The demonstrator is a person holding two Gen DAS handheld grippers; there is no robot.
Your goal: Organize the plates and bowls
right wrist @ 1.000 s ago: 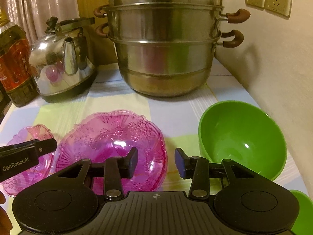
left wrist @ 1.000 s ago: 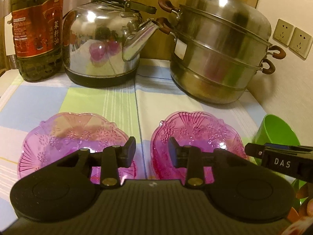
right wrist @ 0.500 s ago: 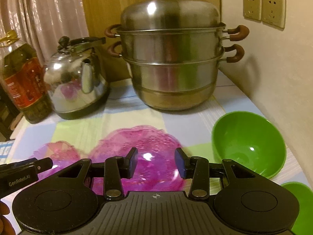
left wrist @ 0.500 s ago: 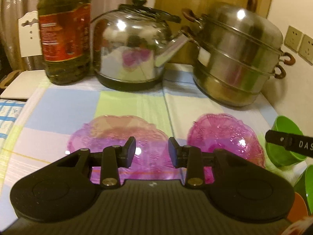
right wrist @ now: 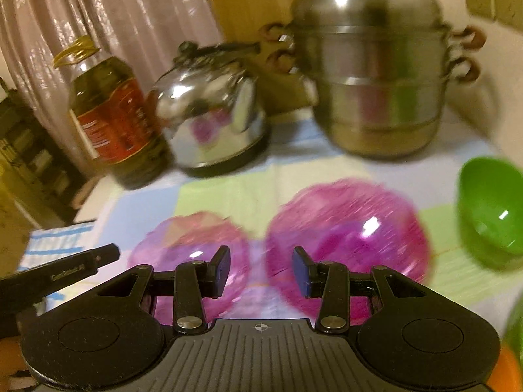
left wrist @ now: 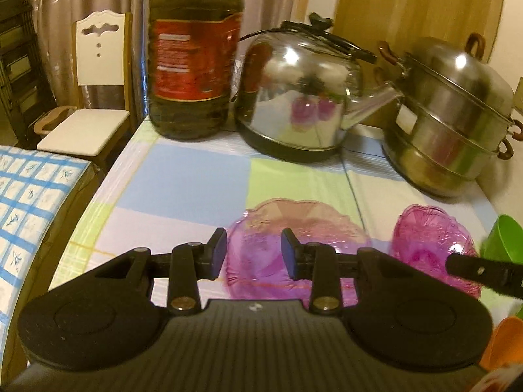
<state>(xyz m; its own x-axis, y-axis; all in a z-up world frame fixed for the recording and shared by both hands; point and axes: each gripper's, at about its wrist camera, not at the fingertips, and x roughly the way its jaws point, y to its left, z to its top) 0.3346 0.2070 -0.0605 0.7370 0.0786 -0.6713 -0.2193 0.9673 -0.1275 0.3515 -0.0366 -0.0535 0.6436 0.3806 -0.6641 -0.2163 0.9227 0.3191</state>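
Two clear pink plastic plates lie side by side on the checked tablecloth. The left pink plate (left wrist: 294, 235) (right wrist: 186, 241) sits just beyond my left gripper (left wrist: 254, 251), which is open and empty. The right pink plate (left wrist: 431, 241) (right wrist: 349, 225) lies ahead of my right gripper (right wrist: 261, 269), also open and empty. A green bowl (right wrist: 490, 209) (left wrist: 503, 238) stands at the right. The right gripper's finger (left wrist: 483, 274) pokes into the left wrist view, and the left gripper's finger (right wrist: 62, 271) into the right wrist view.
At the back stand an oil bottle (left wrist: 193, 52), a steel kettle (left wrist: 300, 91) and a stacked steel steamer pot (left wrist: 454, 114). An orange bowl edge (left wrist: 506, 343) shows at lower right. A white chair (left wrist: 94, 85) and a blue-checked surface (left wrist: 29, 209) lie to the left, past the table edge.
Both grippers have swung left and pulled back; the plates and pots have shifted right in both views. Both stay open and empty. The right view is blurred by motion.
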